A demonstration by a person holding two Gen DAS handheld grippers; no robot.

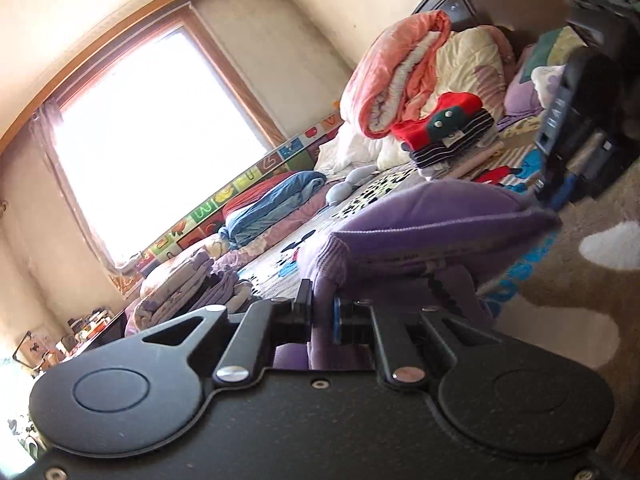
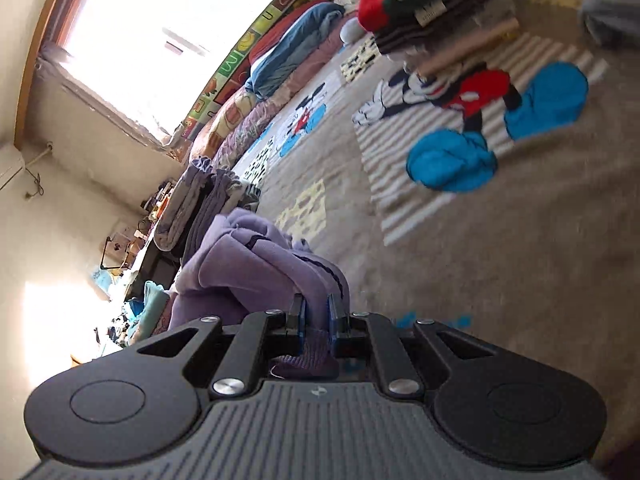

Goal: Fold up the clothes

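A purple knit garment (image 1: 432, 220) with dark trim is held up between both grippers above the bed's cartoon blanket (image 2: 500, 240). My left gripper (image 1: 323, 316) is shut on its ribbed cuff edge. My right gripper (image 2: 316, 316) is shut on another ribbed edge of the same garment (image 2: 260, 264), which bunches just ahead of the fingers. The right gripper's black body (image 1: 580, 120) shows at the right edge of the left wrist view.
A stack of folded clothes, red on top (image 1: 448, 128) (image 2: 424, 4), sits further up the bed. Rolled quilts (image 1: 400, 76), a blue bundle (image 1: 272, 208), folded lilac bedding (image 2: 208, 200) and a bright window (image 1: 152, 136) lie beyond. A cluttered desk (image 1: 80, 332) stands far left.
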